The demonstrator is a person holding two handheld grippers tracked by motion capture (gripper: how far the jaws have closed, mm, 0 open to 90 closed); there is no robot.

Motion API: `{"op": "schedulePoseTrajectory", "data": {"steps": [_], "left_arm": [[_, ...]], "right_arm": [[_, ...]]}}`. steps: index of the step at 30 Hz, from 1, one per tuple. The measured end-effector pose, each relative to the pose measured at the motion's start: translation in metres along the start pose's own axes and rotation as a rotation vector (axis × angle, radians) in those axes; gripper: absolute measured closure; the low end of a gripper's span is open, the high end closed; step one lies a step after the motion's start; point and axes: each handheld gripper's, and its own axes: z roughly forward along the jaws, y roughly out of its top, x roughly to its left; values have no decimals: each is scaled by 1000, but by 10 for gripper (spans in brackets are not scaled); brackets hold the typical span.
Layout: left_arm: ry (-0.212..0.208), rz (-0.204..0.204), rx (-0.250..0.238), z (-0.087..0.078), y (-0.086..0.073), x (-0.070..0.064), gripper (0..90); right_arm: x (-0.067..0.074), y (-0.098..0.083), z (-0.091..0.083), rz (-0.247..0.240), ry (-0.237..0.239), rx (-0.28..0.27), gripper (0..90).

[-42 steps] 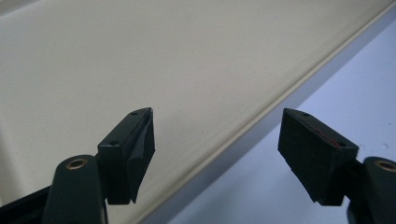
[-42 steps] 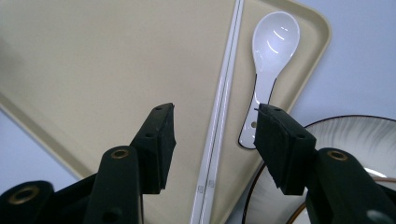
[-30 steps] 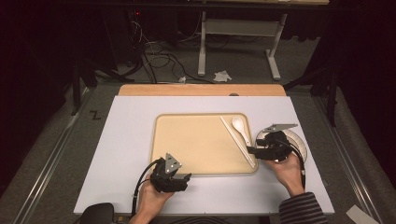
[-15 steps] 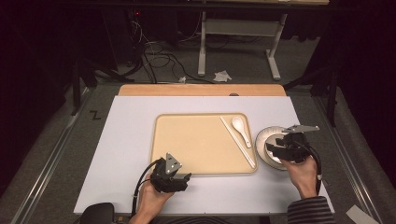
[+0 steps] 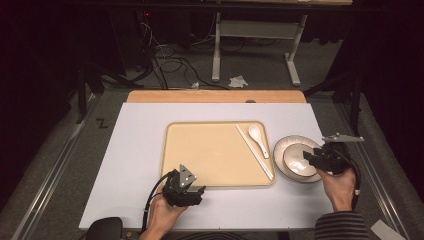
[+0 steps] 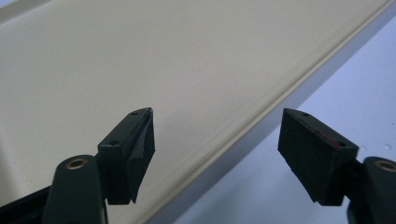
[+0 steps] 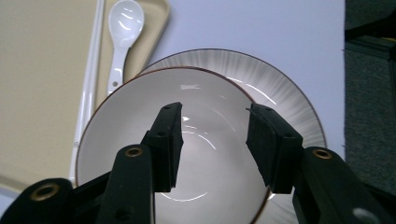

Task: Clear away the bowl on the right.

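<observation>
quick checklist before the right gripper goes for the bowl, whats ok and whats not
1. Right gripper open: ok, its jaws stand apart over the bowl.
2. Jaw astride the bowl's rim: not ok, both hang above the inside.
3. Bowl seated on the plate: ok, it sits within the plate's rim.
4. Spoon and chopsticks out of the way: ok, both lie on the tray, beside the plate.
5. Left gripper clear: ok, open at the tray's near edge.
6. Bowl's contents: ok, looks empty.
</observation>
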Motion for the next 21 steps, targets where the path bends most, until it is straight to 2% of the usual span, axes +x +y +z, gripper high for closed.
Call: {"op": "schedulePoseTrajectory", "data": {"steps": [1, 5, 8, 11, 13, 15, 21], "left_arm": [[1, 1, -2, 0, 0, -1, 276], [1, 4, 0, 2, -2, -2, 277], [4, 10, 7, 3, -3, -2, 278], [5, 11, 6, 3, -3, -2, 279], [7, 9, 5, 2, -2, -2, 279], [7, 10, 5, 2, -2, -2, 281], [6, 16, 0, 2, -2, -2, 285]], "right_arm": [[-5, -2, -2, 9, -14, -1, 570], [-13, -5, -5, 33, -19, -6, 573], [-22, -9, -7, 50, -54, -6, 573], [-34, -14, -9, 89, -72, -15, 573], [-37, -15, -11, 94, -77, -20, 574], [-41, -16, -13, 110, -103, -25, 573], [-46, -19, -15, 126, -117, -22, 568]]}}
